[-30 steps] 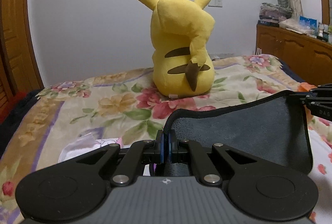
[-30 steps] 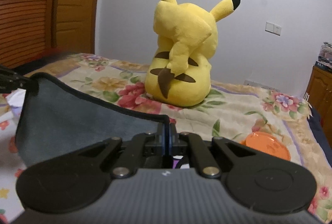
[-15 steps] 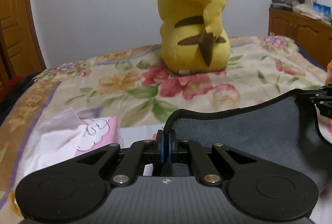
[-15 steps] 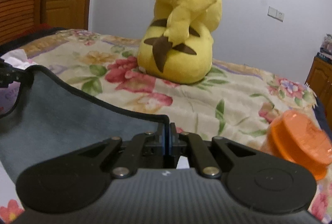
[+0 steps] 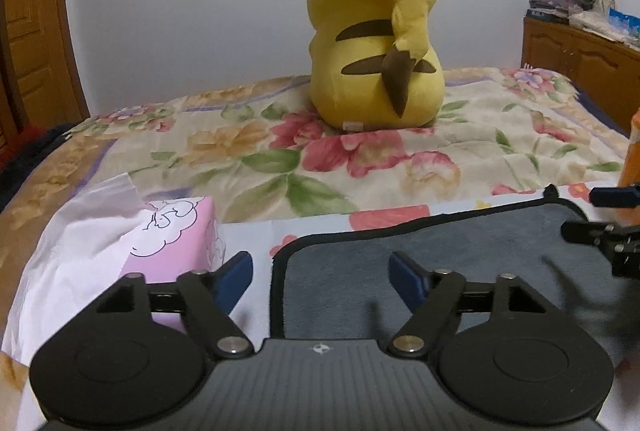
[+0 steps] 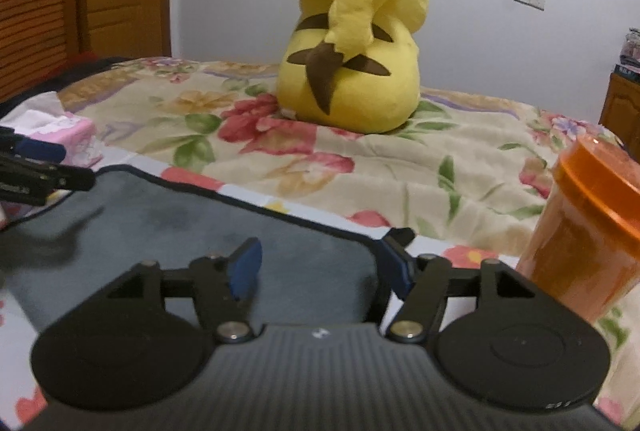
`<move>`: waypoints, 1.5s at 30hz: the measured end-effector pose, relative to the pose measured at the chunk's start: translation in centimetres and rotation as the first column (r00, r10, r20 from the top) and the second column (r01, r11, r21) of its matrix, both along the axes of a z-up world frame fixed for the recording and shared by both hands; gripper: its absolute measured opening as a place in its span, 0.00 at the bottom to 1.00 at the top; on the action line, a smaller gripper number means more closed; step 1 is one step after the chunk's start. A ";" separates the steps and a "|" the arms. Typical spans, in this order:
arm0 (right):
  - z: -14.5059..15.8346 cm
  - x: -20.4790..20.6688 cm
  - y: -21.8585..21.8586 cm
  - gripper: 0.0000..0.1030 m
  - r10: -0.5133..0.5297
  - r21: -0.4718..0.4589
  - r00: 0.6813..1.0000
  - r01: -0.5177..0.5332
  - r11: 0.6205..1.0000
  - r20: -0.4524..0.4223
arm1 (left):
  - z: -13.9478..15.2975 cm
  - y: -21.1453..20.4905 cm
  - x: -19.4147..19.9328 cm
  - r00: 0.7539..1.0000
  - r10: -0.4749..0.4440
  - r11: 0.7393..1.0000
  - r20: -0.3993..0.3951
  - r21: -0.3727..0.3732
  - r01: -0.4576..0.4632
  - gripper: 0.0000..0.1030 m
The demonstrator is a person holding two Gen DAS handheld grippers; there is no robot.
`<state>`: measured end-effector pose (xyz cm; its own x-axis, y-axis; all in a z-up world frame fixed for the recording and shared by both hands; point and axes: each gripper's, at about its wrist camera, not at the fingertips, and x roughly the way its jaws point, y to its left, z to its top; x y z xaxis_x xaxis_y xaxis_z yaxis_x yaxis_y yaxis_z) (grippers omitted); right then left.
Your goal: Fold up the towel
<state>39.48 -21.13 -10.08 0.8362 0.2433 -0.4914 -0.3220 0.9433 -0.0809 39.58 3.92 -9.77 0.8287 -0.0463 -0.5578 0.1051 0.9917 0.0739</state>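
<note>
The bed [image 5: 248, 151], covered by a floral quilt, is seen to carry a yellow plush toy [image 5: 372, 43] at the back and the grey towel [image 5: 460, 271] laid flat at the near edge, between a pink tissue box [image 5: 176, 235] and an orange jar [image 6: 588, 231]. One fold appears to be laid down, though any layers cannot be made out, and further folds are probably left. The left hand-held gripper [image 5: 320, 277] and the right hand-held gripper [image 6: 320, 269] are both spread wide over the towel's near corners, with nothing pinched.

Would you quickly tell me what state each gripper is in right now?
Left gripper: open, holding nothing, above the grey towel's left corner.
Right gripper: open, holding nothing, above the towel's right corner.
</note>
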 end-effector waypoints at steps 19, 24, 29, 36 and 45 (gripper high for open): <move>6.1 -7.9 -0.2 0.84 -0.005 0.079 0.999 0.002 0.997 0.035 | 6.1 -0.5 -8.2 1.000 -0.018 1.000 0.009 0.001 0.018 0.88; 7.8 -10.2 -1.2 0.88 -0.033 0.087 0.999 0.029 0.996 0.043 | 7.8 -0.4 -10.8 1.000 -0.021 1.000 0.015 0.003 0.021 0.93; 9.5 -12.5 -1.9 1.00 -0.059 0.067 0.996 0.055 0.996 0.070 | 9.9 -0.1 -13.3 0.999 -0.014 1.000 0.033 -0.007 0.014 0.97; 11.0 -15.4 -2.9 1.00 -0.071 0.081 0.995 0.065 0.995 0.067 | 12.4 -0.3 -17.0 0.998 -0.030 1.000 0.051 0.006 0.029 1.00; 12.6 -18.9 -3.7 1.00 -0.081 0.082 0.994 0.075 0.994 0.072 | 14.9 -1.3 -21.4 0.999 -0.033 0.999 0.030 -0.006 0.033 1.00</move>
<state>20.62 -24.82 2.52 0.8881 0.2114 -0.4082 -0.2430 0.9697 -0.0265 18.21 2.61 5.15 0.8432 -0.0775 -0.5320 0.1356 0.9882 0.0709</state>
